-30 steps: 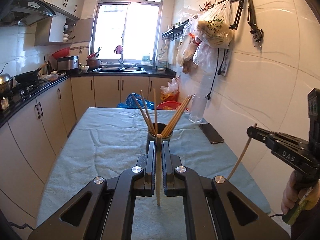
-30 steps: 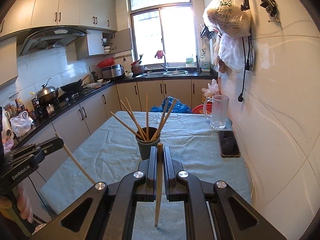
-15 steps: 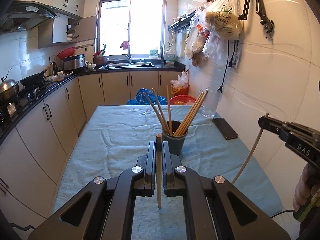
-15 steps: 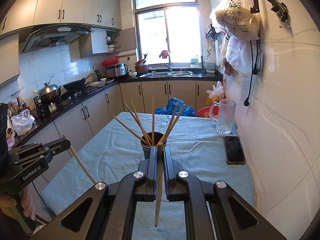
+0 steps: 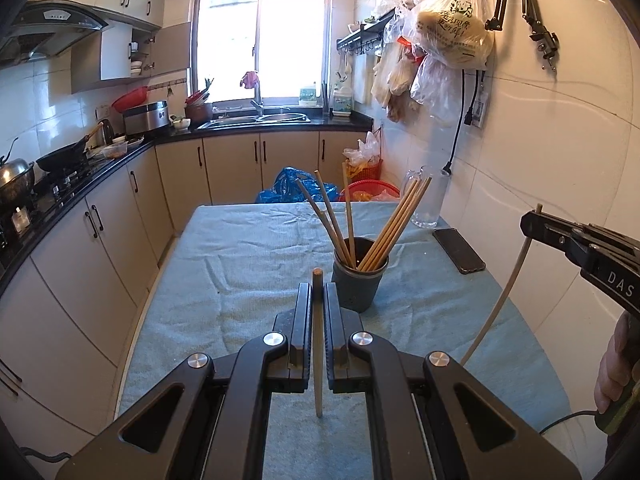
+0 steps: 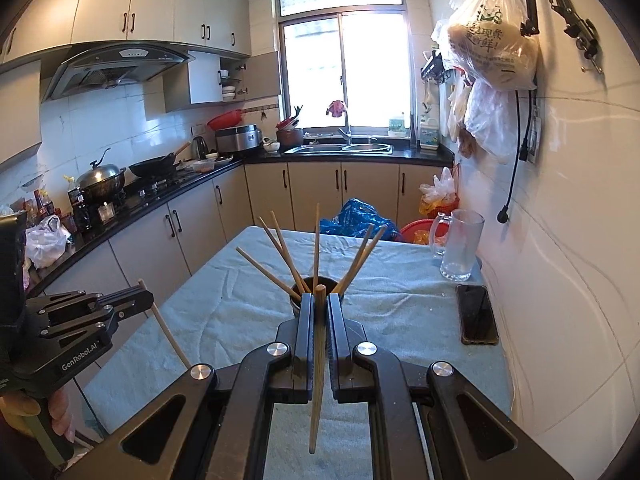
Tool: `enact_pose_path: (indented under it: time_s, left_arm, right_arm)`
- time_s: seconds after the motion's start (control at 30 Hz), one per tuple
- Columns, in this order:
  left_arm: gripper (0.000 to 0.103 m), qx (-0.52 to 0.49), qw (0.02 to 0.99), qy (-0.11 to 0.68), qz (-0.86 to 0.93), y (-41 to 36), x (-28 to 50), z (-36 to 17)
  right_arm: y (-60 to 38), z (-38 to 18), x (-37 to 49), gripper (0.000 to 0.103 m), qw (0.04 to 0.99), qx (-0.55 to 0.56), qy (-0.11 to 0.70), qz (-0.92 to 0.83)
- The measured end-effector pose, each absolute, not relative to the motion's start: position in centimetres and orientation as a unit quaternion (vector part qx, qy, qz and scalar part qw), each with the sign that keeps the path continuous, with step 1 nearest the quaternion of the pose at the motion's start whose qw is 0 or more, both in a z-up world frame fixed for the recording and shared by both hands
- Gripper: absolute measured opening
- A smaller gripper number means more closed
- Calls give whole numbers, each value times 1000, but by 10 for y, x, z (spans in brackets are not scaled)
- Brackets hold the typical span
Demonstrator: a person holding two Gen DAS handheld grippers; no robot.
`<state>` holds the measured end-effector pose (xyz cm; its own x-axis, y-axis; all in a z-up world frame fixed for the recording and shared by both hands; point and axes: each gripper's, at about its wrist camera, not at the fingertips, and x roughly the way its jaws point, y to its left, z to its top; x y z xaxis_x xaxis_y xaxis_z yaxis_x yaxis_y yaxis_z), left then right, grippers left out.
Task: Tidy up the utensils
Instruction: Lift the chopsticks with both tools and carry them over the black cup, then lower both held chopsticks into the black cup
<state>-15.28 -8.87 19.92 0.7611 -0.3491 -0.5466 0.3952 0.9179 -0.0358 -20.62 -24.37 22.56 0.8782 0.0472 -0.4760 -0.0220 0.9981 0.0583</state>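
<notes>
Left gripper point(image 5: 317, 292): jaws clenched on a single chopstick point(image 5: 318, 344), stick upright between the pads, top end poking just above the jaw tips, lower end hanging free over the cloth. Right gripper point(image 6: 320, 300): jaws likewise clenched on a second chopstick point(image 6: 318, 368), tilted slightly, lower end free in the air. From the left view, right gripper visible at the right edge point(image 5: 530, 222), a pale stick hanging down from its tip, a hand point(image 5: 614, 372) on the handle below. From the right view, left gripper at the left edge point(image 6: 146, 300), stick slanting down from its tip, fingers point(image 6: 60, 406) wrapped round the handle. Dark cup point(image 5: 357, 280) upright near the middle of the worktop point(image 5: 240, 248), on a pale blue cloth, holding several chopsticks point(image 5: 396, 224) fanned out to both sides. Cup just beyond and a little right of the left jaws; in the right view directly behind the jaw tips, partly hidden. Neither held stick touching the cup. Clear glass mug point(image 6: 460, 246) near the far right corner of the worktop, dark phone point(image 6: 478, 314) lying flat by the wall side, closer in than the mug. Both well apart from the cup.
</notes>
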Motion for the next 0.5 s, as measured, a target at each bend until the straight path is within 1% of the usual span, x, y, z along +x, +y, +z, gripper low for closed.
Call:
enact_pose_path:
  time_s: [0.2, 0.5]
  left_arm:
    - [5, 40, 936, 276, -216, -88, -146, 211]
    - [5, 25, 937, 243, -250, -90, -128, 261]
  right_arm:
    - [-244, 234, -197, 6, 970, 27, 239, 18]
    - [-256, 261, -172, 6, 975, 38, 220, 12]
